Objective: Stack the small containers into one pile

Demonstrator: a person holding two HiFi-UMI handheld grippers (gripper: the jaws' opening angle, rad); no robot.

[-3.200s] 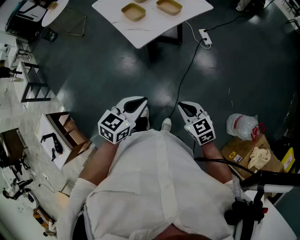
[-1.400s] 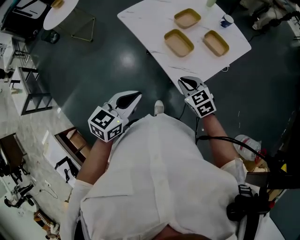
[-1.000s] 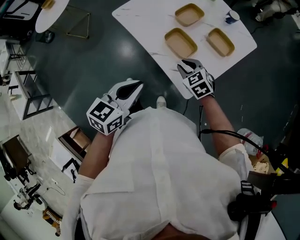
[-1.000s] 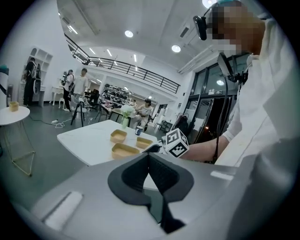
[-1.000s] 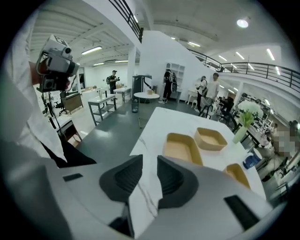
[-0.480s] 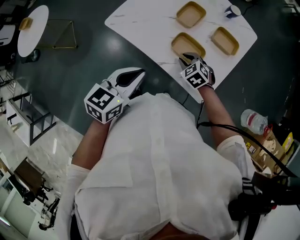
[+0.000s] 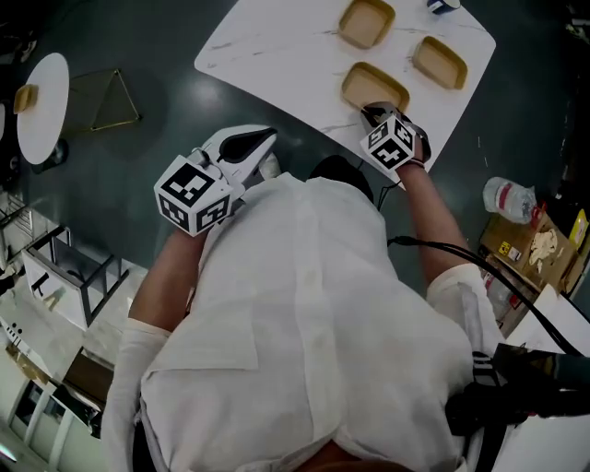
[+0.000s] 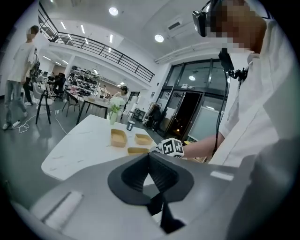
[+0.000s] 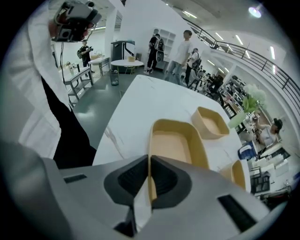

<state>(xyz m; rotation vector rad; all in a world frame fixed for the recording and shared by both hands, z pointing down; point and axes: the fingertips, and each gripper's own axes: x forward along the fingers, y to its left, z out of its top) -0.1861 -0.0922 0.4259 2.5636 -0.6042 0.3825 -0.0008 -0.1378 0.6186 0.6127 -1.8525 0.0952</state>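
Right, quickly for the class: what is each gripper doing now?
Left gripper: shut, nothing between its jaws.
Right gripper: shut on the rim of the nearest container.

Three tan containers (image 7: 374, 86) (image 7: 366, 22) (image 7: 439, 62), two grippers (image 7: 267, 136) (image 7: 371, 111), one white table (image 7: 277, 46), and seemingly one small cup (image 7: 442, 5).
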